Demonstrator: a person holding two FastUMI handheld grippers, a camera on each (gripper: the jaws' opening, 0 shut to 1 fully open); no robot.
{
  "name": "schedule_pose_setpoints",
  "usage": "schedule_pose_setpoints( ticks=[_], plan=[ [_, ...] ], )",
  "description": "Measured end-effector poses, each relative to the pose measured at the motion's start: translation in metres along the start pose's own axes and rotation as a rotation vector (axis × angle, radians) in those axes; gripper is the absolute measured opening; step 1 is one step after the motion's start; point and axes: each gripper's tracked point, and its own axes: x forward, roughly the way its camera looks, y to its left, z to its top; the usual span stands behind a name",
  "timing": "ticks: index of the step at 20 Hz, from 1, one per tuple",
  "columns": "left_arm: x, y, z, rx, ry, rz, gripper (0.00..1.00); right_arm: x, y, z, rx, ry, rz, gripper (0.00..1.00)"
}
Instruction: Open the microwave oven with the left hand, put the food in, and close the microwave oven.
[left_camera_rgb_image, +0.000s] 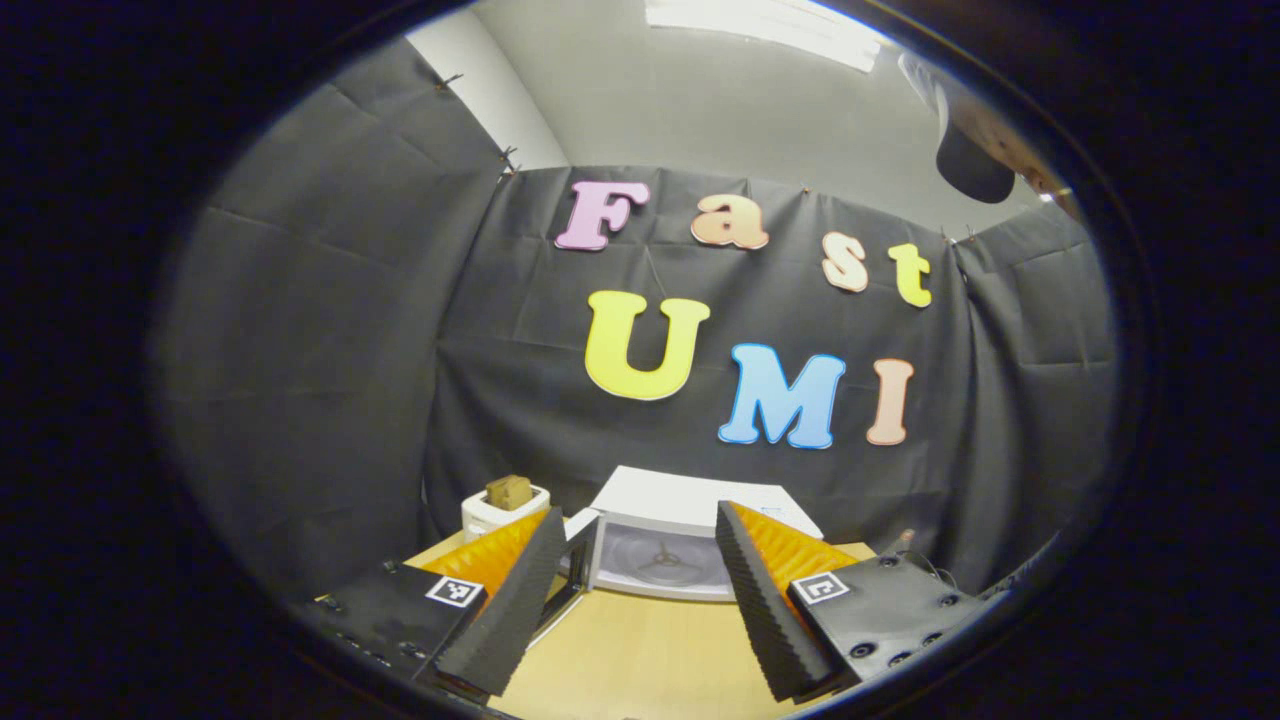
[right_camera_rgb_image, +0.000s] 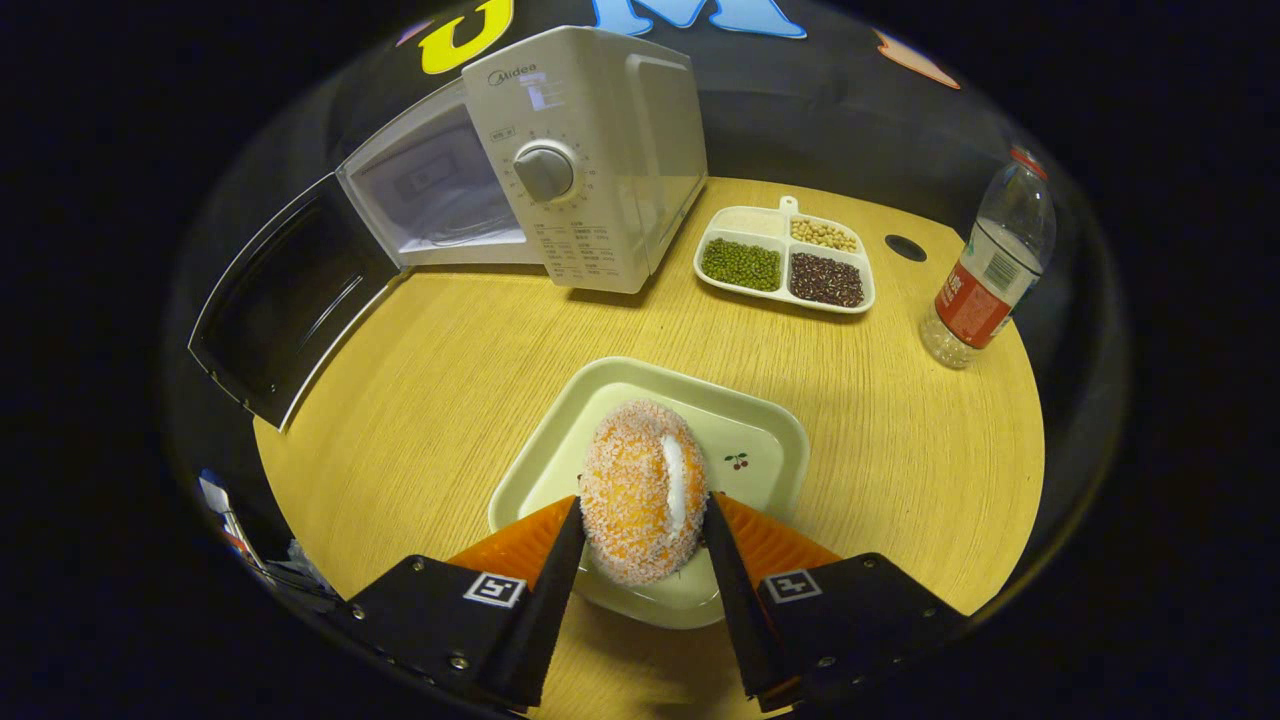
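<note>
Right tool (right_camera_rgb_image: 642, 525) low over plate (right_camera_rgb_image: 770, 425), squeezing bun (right_camera_rgb_image: 640, 505). Microwave (right_camera_rgb_image: 590, 150) at 12 o'clock, door (right_camera_rgb_image: 285, 310) open. Left tool (left_camera_rgb_image: 640, 600) open, holding nothing.

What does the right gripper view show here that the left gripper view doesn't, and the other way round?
Right gripper view: the right gripper closed on the crumb-coated bread roll over a pale green plate, a divided tray of beans, a water bottle, and the microwave's dial.

Left gripper view: the left gripper, open and holding nothing, a white toaster with bread in it, and the ceiling light.

Both: the microwave with its door swung open, and the wooden table.
</note>
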Motion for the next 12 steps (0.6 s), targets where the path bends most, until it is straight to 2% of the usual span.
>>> schedule_pose_setpoints(
  ticks=[1, 4, 5, 6, 12],
  plan=[
    [0.001, -0.004, -0.007, -0.006, 0.016, -0.005, 0.94, -0.005, 0.006, 0.003, -0.027, -0.013, 0.016, 0.64],
    [0.007, -0.016, 0.001, -0.001, -0.003, -0.028, 0.94, -0.029, 0.017, 0.021, -0.151, -0.091, -0.008, 0.64],
    [0.007, -0.019, 0.006, -0.001, -0.014, -0.038, 0.96, -0.038, 0.022, 0.031, -0.200, -0.121, -0.026, 0.61],
    [0.009, -0.022, 0.012, -0.001, -0.025, -0.051, 0.94, -0.046, 0.030, 0.040, -0.255, -0.153, -0.043, 0.64],
    [0.009, 0.010, 0.023, 0.016, -0.054, -0.063, 0.96, -0.077, 0.099, 0.109, -0.631, -0.346, -0.150, 0.64]
  ],
)
